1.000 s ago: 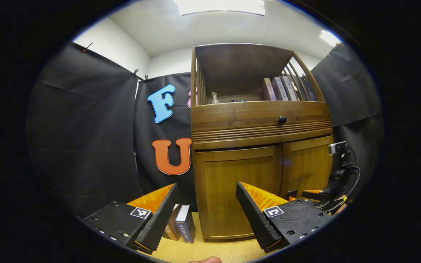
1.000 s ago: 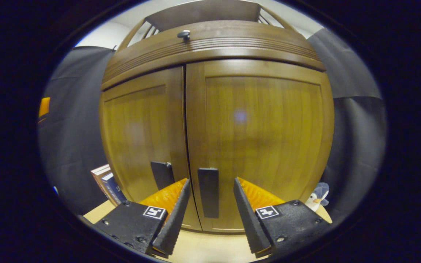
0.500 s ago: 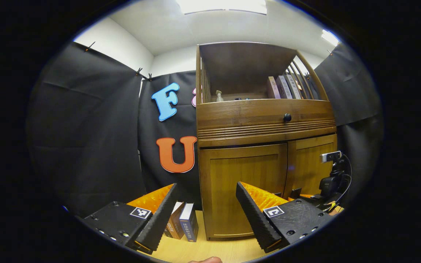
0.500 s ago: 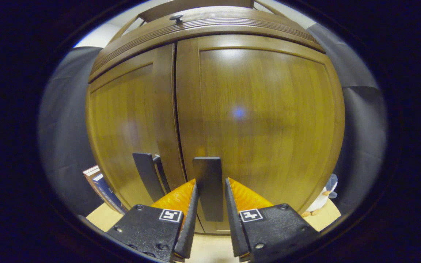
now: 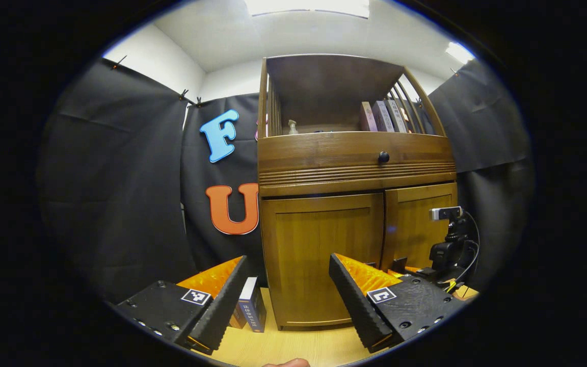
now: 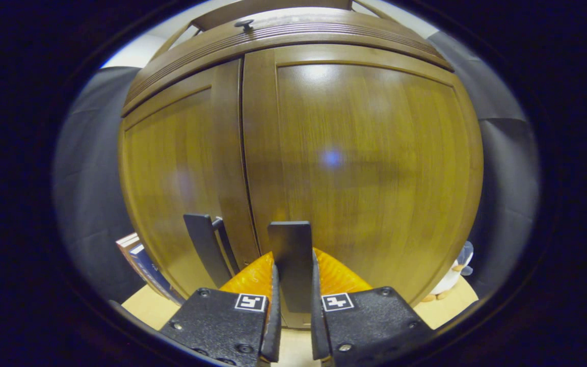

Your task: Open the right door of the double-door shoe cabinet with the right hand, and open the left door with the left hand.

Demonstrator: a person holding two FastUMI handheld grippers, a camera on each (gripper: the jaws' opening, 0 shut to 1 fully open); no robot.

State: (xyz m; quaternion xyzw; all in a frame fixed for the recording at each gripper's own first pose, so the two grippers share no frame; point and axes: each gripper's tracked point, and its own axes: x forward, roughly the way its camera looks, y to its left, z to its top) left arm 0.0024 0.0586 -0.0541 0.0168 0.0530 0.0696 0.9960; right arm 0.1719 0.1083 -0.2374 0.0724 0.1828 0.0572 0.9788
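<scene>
The wooden shoe cabinet point(image 5: 324, 255) stands with both lower doors closed. In the right gripper view the right door point(image 6: 365, 168) carries a dark flat handle point(image 6: 289, 255), and my right gripper point(image 6: 293, 285) is shut on that handle, one finger on each side. The left door point(image 6: 171, 183) has its own dark handle point(image 6: 202, 250), untouched. In the left gripper view my left gripper point(image 5: 286, 285) hangs open well short of the left door point(image 5: 319, 255), nothing between its fingers. The right gripper point(image 5: 426, 275) shows there low on the right door point(image 5: 416, 224).
Books point(image 5: 248, 311) stand on the wooden floor point(image 5: 293, 346) left of the cabinet. A small plush bird point(image 6: 449, 280) sits right of it. The drawer above the doors has a round knob point(image 5: 383, 157). The open shelf holds books point(image 5: 380, 116) and a bottle point(image 5: 291, 126).
My right gripper moved up to the right door's handle and its fingers closed onto it. The left gripper view has drifted slightly; the left gripper stays open. Both doors stay closed.
</scene>
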